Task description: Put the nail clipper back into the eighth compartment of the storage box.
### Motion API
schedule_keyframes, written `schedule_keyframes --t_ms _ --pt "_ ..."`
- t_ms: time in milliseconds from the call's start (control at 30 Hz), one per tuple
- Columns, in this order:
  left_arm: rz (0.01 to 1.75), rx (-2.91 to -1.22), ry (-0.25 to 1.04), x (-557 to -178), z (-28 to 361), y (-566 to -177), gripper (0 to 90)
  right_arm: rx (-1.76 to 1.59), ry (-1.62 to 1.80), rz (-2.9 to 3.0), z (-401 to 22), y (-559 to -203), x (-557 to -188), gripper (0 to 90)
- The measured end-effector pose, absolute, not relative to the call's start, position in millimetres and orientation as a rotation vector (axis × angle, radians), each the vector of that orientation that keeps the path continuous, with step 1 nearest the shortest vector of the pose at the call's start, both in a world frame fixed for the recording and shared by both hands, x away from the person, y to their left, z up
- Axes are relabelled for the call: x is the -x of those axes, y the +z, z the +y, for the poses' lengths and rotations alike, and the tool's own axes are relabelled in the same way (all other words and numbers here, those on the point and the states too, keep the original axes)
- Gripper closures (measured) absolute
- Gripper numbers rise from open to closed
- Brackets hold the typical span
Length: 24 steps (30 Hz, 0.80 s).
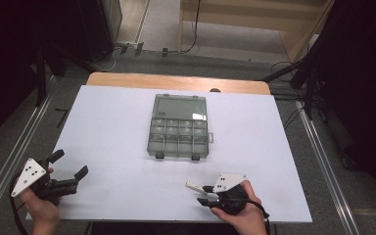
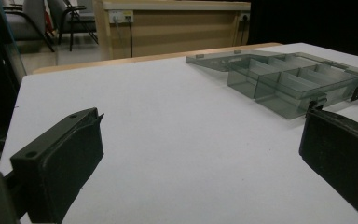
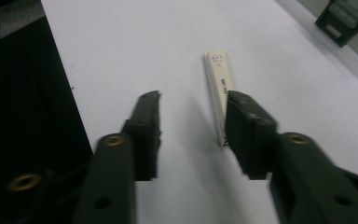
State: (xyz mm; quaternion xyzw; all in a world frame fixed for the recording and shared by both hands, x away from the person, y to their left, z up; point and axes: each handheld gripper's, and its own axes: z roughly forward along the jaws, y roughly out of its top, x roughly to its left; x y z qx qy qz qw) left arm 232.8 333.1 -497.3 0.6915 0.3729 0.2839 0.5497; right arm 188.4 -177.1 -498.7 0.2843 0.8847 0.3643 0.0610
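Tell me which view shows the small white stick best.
The right gripper view: the white stick lies close up on the table, printed marks visible, against the inside of one open jaw. The high view shows it as a tiny sliver by the right gripper.

Open organizer box [image 2: 289, 81] beyond parted fingers [image 2: 60, 163]

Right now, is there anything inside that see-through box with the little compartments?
The open grey box looks empty: its compartments show only bare plastic bottoms in the high and left gripper views. The far compartments are partly hidden by the dividers, so something small there could be missed.
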Motion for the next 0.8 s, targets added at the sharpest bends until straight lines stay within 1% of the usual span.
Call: schedule_keyframes --t_ms 67,100,133,167,200,267,433,467,500,567,600,633,667,700,733,800 --pt "0.882 -1.637 0.672 -233 333 -497 0.0 -0.877 1.100 2.656 -180 -495 -190 40.4" --pt "0.882 -1.638 0.672 -233 333 -497 0.0 -0.907 1.086 2.638 -181 -493 -191 25.1" --pt "0.882 -1.637 0.672 -233 333 -497 0.0 -0.930 1.066 2.611 -182 -492 -192 16.8" --pt "0.882 -1.637 0.672 -233 333 -497 0.0 -0.967 1.053 2.593 -182 -491 -193 11.0" --pt "0.882 -1.638 0.672 -233 333 -497 0.0 -0.967 1.053 2.593 -182 -491 -193 11.0" --pt "0.883 -1.637 0.672 -233 333 -497 0.0 -1.032 1.049 2.571 -184 -490 -197 0.0" --pt "0.883 -1.638 0.672 -233 333 -497 0.0 -1.101 1.024 2.582 -182 -492 -205 0.0" --pt "0.882 -1.638 0.672 -233 333 -497 0.0 -1.096 1.005 2.606 -179 -494 -207 3.1" --pt "0.882 -1.637 0.672 -233 333 -497 0.0 -1.096 1.005 2.606 -179 -494 -207 3.1" --pt "0.882 -1.636 0.671 -233 333 -497 0.0 -1.075 0.978 2.617 -176 -495 -208 16.0" --pt "0.882 -1.636 0.671 -233 333 -497 0.0 -1.072 0.959 2.614 -175 -495 -208 17.6" --pt "0.882 -1.636 0.672 -233 333 -497 0.0 -1.063 0.953 2.621 -173 -496 -209 23.8" --pt "0.882 -1.637 0.672 -233 333 -497 0.0 -1.054 0.943 2.643 -171 -497 -210 36.6" --pt "0.882 -1.637 0.671 -233 333 -497 0.0 -1.049 0.937 2.647 -171 -497 -210 38.6" --pt "0.882 -1.636 0.672 -233 333 -497 0.0 -1.049 0.937 2.647 -171 -497 -210 38.6" --pt "0.882 -1.636 0.672 -233 333 -497 0.0 -1.052 0.937 2.667 -170 -498 -211 45.6"
